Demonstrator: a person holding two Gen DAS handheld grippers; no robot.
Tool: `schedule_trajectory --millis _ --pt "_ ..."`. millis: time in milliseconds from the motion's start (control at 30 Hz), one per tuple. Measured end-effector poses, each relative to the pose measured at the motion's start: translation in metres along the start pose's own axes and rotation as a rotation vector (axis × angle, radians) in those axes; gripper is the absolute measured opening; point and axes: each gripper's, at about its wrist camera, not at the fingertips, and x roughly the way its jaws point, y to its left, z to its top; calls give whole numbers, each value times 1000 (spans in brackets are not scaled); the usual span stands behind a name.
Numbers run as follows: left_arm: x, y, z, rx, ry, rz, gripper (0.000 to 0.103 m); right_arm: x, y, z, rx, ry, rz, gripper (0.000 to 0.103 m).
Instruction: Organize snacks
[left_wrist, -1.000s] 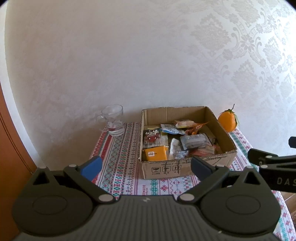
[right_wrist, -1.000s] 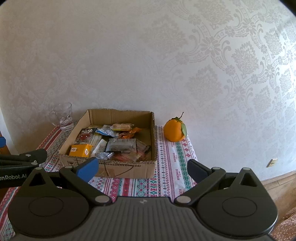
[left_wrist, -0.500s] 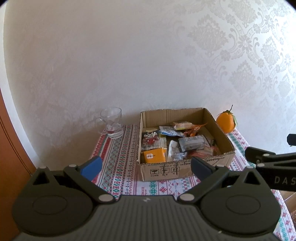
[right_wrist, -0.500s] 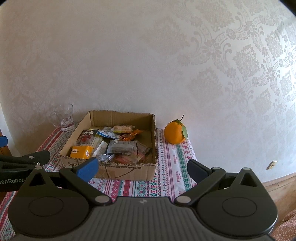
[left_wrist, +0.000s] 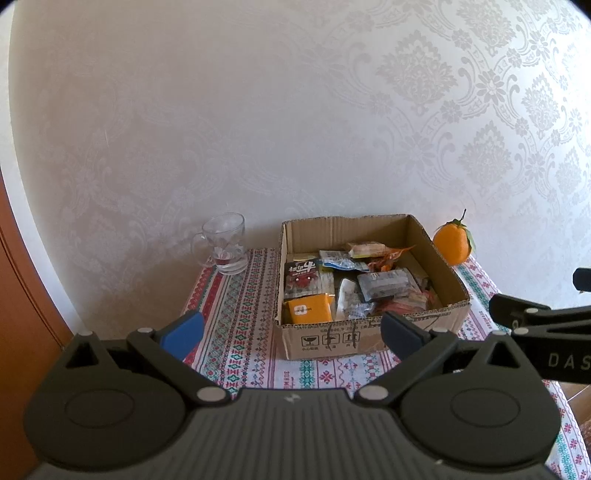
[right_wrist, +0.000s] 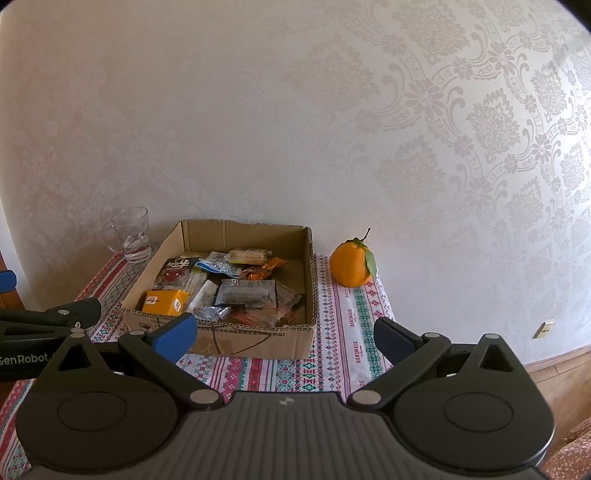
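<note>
Both the left gripper (left_wrist: 291, 332) and right gripper (right_wrist: 284, 334) spread wide, empty; cardboard box (right_wrist: 258, 341) front wall hides some snack packets (right_wrist: 245, 291).

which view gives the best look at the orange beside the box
The right wrist view: the orange sits whole and unobstructed, stem and leaf clear, standing apart from the cardboard box on the tablecloth. In the left wrist view the orange is smaller, farther toward the frame edge, with the box corner hiding its lower left.

My left gripper (right_wrist: 48, 314) runs off the frame's left edge. Ahead of both tongs, the cardboard box (left_wrist: 369, 332) wall hides the lower snack packets (left_wrist: 391, 306).
</note>
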Motion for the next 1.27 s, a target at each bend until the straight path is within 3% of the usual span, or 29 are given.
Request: schedule_trajectory --millis 1267 --pt "4 0 0 -3 10 4 102 1 -1 -2 -12 4 1 103"
